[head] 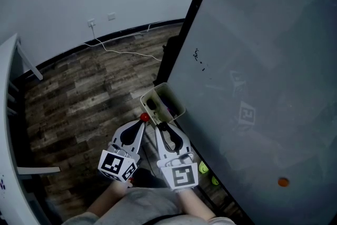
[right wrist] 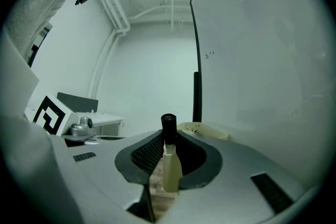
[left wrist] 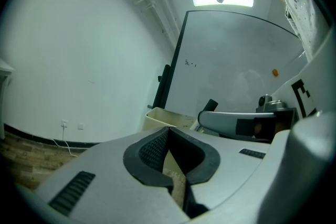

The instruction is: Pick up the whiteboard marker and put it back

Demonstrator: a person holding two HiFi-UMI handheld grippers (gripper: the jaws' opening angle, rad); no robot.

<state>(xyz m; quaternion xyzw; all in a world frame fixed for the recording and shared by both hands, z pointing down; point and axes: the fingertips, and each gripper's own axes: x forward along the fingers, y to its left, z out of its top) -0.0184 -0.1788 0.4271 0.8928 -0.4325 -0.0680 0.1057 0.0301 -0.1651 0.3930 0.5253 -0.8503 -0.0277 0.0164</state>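
The right gripper [right wrist: 169, 135] is closed on the marker [right wrist: 170, 170], which stands across its pads with the black cap poking out past the tips and the pale barrel running down between them. The grip looks firm, and it sits high on the barrel, close under the cap. The left gripper [left wrist: 168, 131] has its tips pressed together with nothing between them, and it rides just beside the right one. The tray [head: 178, 100] hangs at the lower edge of the whiteboard [head: 263, 60], directly ahead of both grippers and near their tips. The marker seems to be on its way back into that tray. To do this well, I would bring the right gripper forward until the barrel is over the open mouth rather than the rim. Then tilt it so the marker lies along the tray, lower it inside, and only then let the jaws part. Opening early would likely drop it to the floor [head: 84, 92]. The left gripper is best held back, since it sits close enough to knock the tray or the other gripper
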